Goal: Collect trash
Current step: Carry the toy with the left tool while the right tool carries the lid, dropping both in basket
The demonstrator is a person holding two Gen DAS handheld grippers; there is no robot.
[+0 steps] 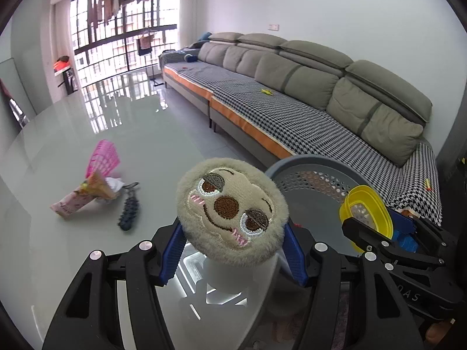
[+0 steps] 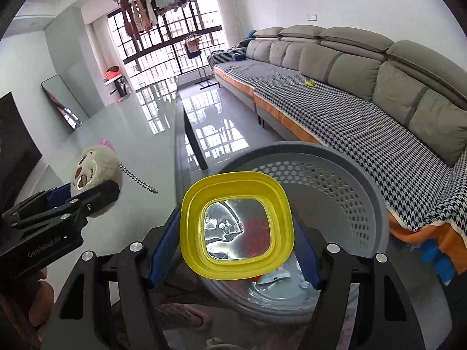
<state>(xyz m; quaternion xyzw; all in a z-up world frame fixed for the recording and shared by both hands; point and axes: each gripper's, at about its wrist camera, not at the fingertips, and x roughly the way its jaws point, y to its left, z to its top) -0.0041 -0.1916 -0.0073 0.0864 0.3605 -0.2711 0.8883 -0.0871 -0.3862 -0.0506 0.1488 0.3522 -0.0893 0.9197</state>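
My left gripper (image 1: 233,233) is shut on a round beige plush sloth-face charm (image 1: 230,207), held above the glass table (image 1: 73,262). In the right wrist view the plush (image 2: 90,172) trails a bead chain (image 2: 137,178). My right gripper (image 2: 236,221) is shut on a yellow plastic cup (image 2: 236,183), its mouth facing the camera, over the near side of a grey perforated bin (image 2: 364,175). The bin (image 1: 306,160) stands just right of the table and holds some scraps. A pink wrapper (image 1: 73,201) and crumpled paper (image 1: 113,183) lie on the table to the left.
A pink mesh basket (image 1: 102,157) and a dark beaded keychain (image 1: 128,213) lie by the wrapper. A long grey sofa (image 1: 292,102) with a checked cover runs along the right wall. Glossy floor lies between table and sofa. A person's hand shows under the left gripper.
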